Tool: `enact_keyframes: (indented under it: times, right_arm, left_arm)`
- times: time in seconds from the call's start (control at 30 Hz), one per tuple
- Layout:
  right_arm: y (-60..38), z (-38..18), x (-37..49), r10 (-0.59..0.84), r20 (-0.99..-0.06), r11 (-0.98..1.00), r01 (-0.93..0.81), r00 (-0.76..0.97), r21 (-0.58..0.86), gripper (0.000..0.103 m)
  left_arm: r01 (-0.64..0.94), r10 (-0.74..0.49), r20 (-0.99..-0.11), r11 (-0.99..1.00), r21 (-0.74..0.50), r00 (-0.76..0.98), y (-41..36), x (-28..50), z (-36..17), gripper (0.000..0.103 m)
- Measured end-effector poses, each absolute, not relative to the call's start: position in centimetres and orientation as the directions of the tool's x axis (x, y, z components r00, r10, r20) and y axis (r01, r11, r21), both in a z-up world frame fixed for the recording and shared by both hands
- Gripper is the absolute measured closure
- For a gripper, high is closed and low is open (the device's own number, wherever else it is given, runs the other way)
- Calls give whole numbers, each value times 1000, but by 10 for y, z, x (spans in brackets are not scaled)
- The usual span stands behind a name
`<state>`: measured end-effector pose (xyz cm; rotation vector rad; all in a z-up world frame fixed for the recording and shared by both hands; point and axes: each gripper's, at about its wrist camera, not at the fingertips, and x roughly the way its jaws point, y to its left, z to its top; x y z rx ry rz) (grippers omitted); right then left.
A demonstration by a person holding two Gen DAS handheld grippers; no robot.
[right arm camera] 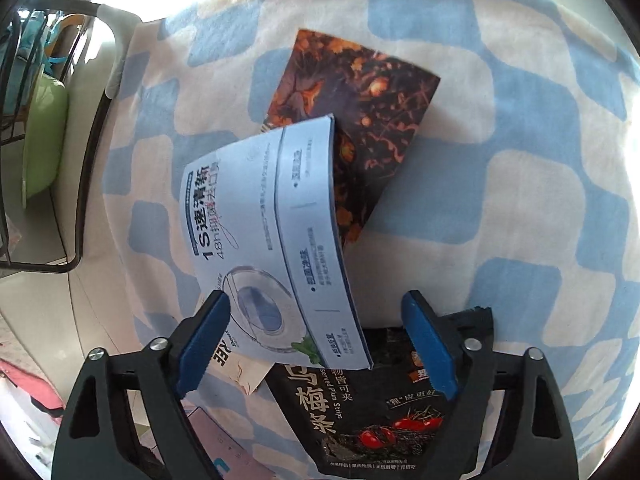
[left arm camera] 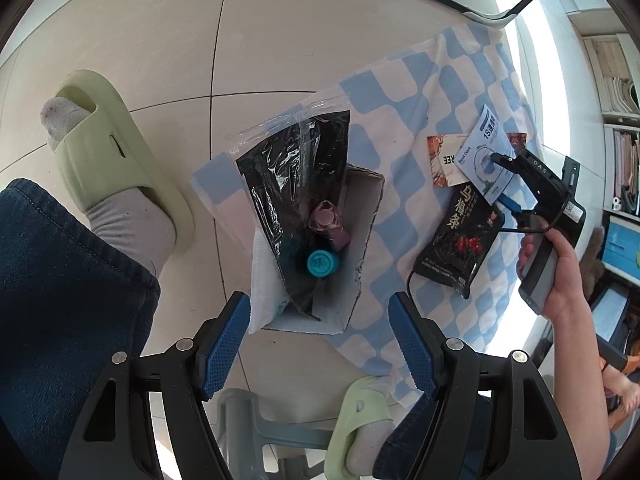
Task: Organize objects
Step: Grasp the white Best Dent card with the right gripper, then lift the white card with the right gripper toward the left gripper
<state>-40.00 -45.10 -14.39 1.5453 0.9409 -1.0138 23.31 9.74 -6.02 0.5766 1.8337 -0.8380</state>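
Observation:
A blue-and-white checked cloth (left arm camera: 400, 120) lies on the tile floor. On its near-left end stands an open cardboard box (left arm camera: 368, 216) with a black bag in clear plastic (left arm camera: 280, 184), a pink bottle (left arm camera: 326, 220) and a teal-capped bottle (left arm camera: 320, 263) inside. My left gripper (left arm camera: 318, 304) hangs open just above the box, holding nothing. A light blue packet (right arm camera: 272, 232) rests curved over a dark orange card (right arm camera: 360, 128) and a black plum-strips pouch (right arm camera: 372, 420). My right gripper (right arm camera: 316, 300) straddles the packet's near end; its right pad stands clear of it.
A person's feet in pale green slippers (left arm camera: 104, 148) and a jeans leg flank the box. A black chair frame (left arm camera: 520, 4) stands beyond the cloth, with bookshelves (left arm camera: 620, 120) to the right. Left of the cloth are a wire rack (right arm camera: 92, 120) and a green object (right arm camera: 44, 136).

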Motion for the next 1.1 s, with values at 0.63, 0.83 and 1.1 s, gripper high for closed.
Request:
enact_keyframes:
  times: [0.63,0.83,1.1]
  right_arm:
    - [-221,-47,-320,84,-991,514,847,106,134,101]
    - [-177,-81,-338,231,-954,376,887,193,270,99]
    - [-180,-110,-339,214,-972,308,938,93,157,44]
  left_arm:
    - [779,61,-940,579,-240,-335,90,179,-65,33]
    - [792,88,-937,563,-234,-339,105,180,-73,33]
    - [768,78,-934,596,-235,-347,116,196,-71,33]
